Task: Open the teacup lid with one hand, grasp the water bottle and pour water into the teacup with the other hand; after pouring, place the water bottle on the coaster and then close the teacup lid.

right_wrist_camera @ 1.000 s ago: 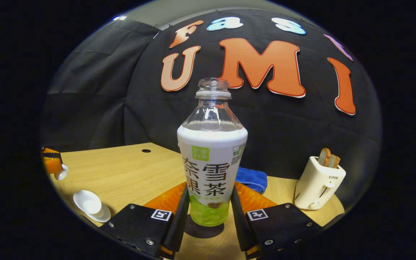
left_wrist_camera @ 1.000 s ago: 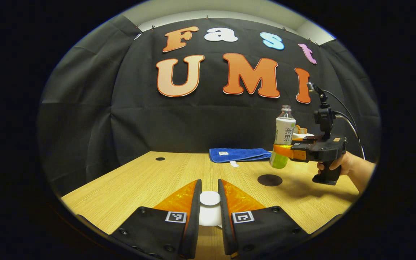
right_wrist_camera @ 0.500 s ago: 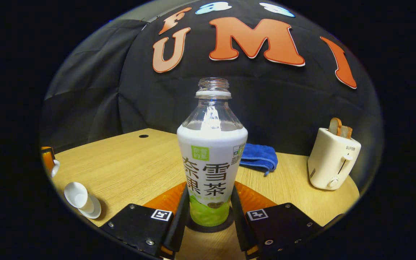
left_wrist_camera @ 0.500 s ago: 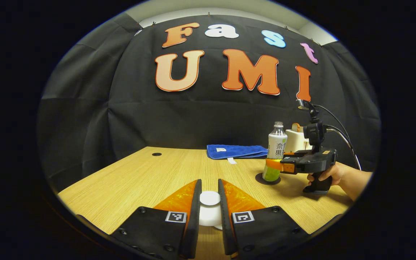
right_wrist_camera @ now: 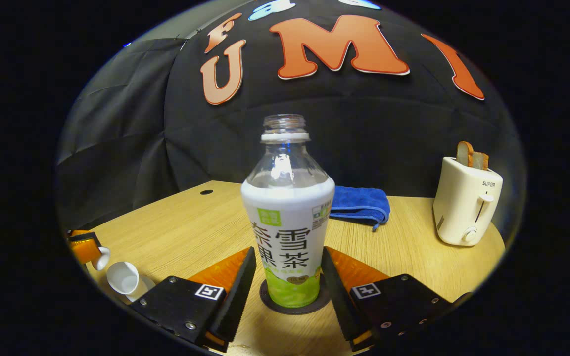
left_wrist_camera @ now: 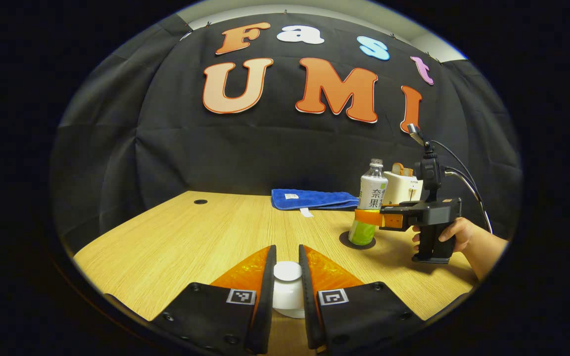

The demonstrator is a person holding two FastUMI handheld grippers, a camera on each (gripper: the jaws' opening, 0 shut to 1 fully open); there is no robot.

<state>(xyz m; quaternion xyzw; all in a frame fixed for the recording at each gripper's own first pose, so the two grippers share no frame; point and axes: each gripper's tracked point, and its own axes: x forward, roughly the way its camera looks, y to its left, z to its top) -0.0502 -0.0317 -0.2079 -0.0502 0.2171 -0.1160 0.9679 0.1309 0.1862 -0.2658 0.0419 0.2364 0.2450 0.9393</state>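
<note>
Bottle upright on coaster, right gripper fingers parted beside it, releasing; left gripper fingers clamp lid, ready for teacup.

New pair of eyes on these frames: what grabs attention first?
The capless water bottle, standing upright on the dark coaster dead centre of the right gripper view, with the right gripper open on both sides of it. Next, the white teacup lid pinched in the left gripper, and the open teacup at lower left.
</note>
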